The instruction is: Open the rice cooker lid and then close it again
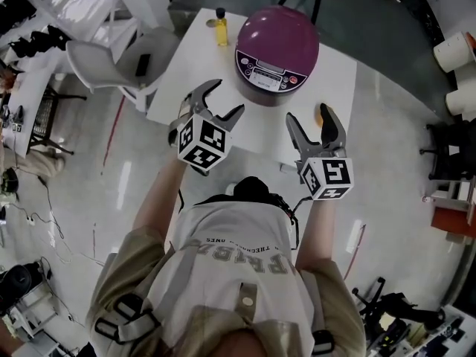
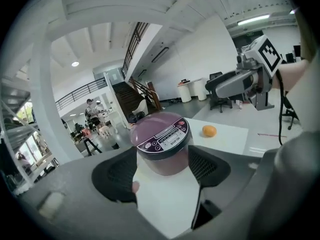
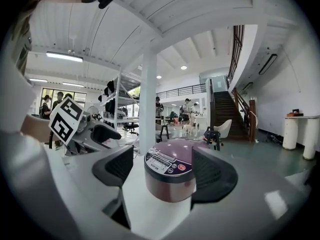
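A purple rice cooker (image 1: 277,47) with its lid down stands at the far side of the white table (image 1: 186,73). Both grippers hover over the table's near edge, short of the cooker and not touching it. My left gripper (image 1: 225,101) is open and empty. Its view frames the cooker (image 2: 162,144) beyond its own fingertips (image 2: 162,170). My right gripper (image 1: 309,117) is open and empty too, and the cooker (image 3: 170,176) shows ahead between its jaws (image 3: 167,173). Each gripper also appears in the other's view: the right gripper (image 2: 235,84) and the left gripper (image 3: 85,134).
A small bottle of yellow liquid (image 1: 222,27) stands on the table left of the cooker. An orange (image 2: 209,131) lies to the cooker's right, near my right gripper. A white chair (image 1: 111,62) sits off the table's left side. People stand far back in the hall.
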Available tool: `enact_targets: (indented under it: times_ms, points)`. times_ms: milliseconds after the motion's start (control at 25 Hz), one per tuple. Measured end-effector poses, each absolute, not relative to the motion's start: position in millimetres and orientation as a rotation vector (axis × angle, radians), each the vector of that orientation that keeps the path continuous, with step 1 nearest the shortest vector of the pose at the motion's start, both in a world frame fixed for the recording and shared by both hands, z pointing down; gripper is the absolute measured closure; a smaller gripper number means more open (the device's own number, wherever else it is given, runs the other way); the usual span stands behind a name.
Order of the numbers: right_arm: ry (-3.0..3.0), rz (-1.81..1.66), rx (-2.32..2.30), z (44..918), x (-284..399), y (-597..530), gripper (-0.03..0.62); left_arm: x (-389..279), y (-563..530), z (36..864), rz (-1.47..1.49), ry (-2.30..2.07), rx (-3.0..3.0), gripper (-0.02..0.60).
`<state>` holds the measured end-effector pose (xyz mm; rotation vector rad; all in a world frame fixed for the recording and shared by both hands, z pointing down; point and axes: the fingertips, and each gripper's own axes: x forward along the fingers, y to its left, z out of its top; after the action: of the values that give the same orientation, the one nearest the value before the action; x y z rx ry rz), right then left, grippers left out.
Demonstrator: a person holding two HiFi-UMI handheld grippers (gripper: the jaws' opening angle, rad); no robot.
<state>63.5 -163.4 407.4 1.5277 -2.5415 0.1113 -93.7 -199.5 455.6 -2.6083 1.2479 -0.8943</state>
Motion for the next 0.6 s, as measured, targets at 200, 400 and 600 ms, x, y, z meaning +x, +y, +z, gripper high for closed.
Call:
enact_targets:
  times_ms: [200, 400, 600]
  points:
    - [-2.528, 0.094, 1.454, 410.8, 56.2, -172.0, 0.240, -88.3, -208.2, 459.2, -0.982, 1.115, -2.565, 0.245]
    - [-2.509, 0.080, 1.388, 416.5, 51.1, -184.0, 0.233, -79.9, -220.0, 465.7, -1.057, 0.999, -2.525, 0.225]
    - [-2.487, 0.043, 1.272, 425.8, 44.3, -198.6, 0.227, -66.1, -233.6, 474.7, -1.113, 0.893, -2.522, 0.218]
